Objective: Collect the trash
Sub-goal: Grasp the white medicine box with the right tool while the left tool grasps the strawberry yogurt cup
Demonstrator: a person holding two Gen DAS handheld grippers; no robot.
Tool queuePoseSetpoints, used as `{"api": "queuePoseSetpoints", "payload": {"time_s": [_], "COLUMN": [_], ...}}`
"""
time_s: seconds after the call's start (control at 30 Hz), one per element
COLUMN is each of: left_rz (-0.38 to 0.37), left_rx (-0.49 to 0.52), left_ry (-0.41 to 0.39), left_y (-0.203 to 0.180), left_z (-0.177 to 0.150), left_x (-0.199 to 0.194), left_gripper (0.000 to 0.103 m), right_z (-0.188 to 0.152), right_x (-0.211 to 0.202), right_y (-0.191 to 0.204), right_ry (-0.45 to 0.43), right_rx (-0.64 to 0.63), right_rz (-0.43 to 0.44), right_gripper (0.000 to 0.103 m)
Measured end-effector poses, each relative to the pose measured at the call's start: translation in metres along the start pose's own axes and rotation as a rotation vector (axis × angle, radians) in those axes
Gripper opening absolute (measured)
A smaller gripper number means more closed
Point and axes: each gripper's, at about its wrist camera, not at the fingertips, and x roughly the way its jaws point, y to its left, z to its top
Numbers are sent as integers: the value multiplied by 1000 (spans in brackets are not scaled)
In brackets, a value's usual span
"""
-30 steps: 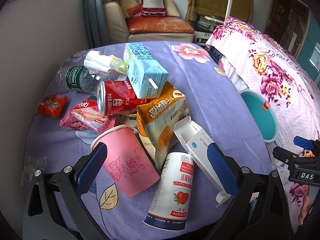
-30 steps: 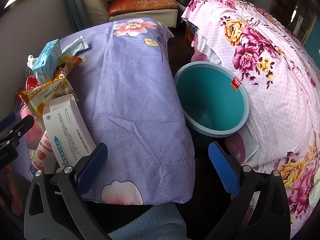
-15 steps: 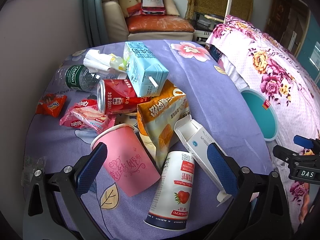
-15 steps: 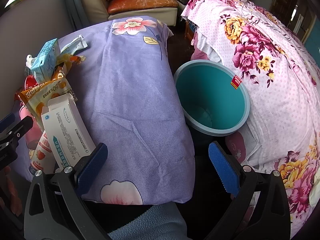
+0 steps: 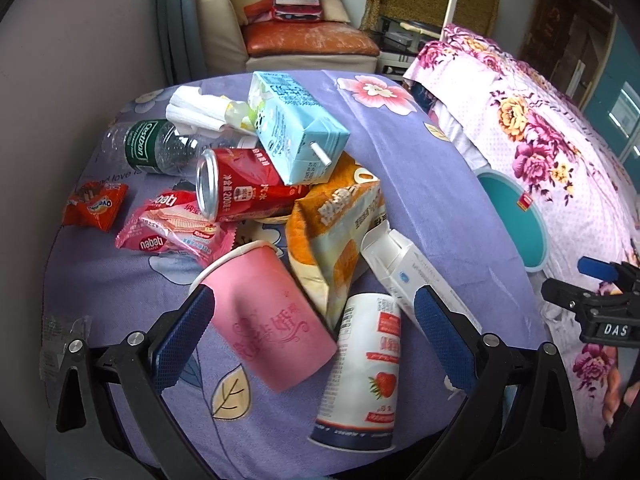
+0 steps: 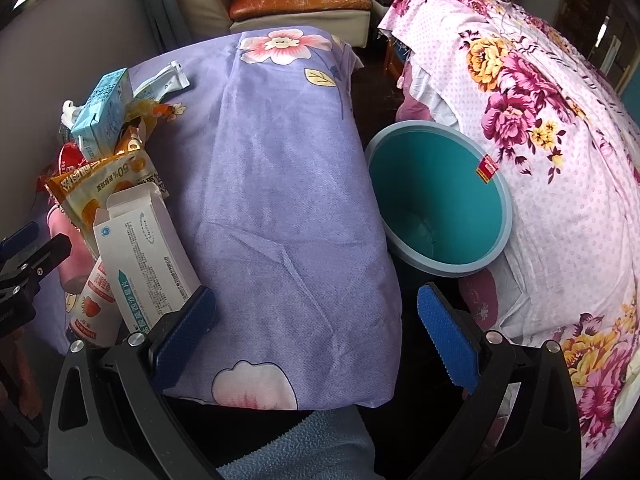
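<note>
Purple floral-print cloth with pink flowers covers worktop. Pink paper cup; red drink can; light-blue carton; orange-yellow snack bag; white strawberry-print cup; teal round bin; pink bedsheet, magenta-yellow flowers.

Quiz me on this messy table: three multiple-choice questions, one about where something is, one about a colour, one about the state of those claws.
1. Where is the light blue carton?
A. Inside the bin
B. On top of the red can
C. On the floor

2. What colour is the inside of the bin?
A. Teal
B. Yellow
C. Black

3. How is the left claw?
A. Shut on the pink paper cup
B. Open, holding nothing
C. Out of view

Answers:
1 B, the carton rests on the lying can in the pile.
2 A, the right view looks straight into the bin's teal interior.
3 B, its blue pads are spread wide on either side of the cup.
</note>
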Motion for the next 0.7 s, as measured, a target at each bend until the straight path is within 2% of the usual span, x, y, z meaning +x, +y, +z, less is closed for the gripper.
{"api": "queuePoseSetpoints", "payload": {"time_s": [0.2, 0.4, 0.6, 0.67, 0.7], "left_rz": [-3, -32, -31, -39, -44], "left_rx": [-35, -53, -36, -36, -34], "left_ry": [24, 50, 69, 75, 77], "left_y": [34, 60, 65, 64, 63], "left_z": [-6, -11, -16, -17, -17], "left_x": [0, 3, 5, 6, 6], "left_gripper": [99, 99, 99, 99, 99], "right_z": [12, 23, 32, 29, 28], "right_x": [15, 41, 73, 82, 84], "right_y": [31, 81, 103, 107, 108], "right_ry": [78, 157, 254, 282, 282], "right_rx": [-46, -165, -212, -208, -201], "right_rz": [164, 315, 379, 387, 393], "right_gripper": [97, 97, 77, 65, 64]}}
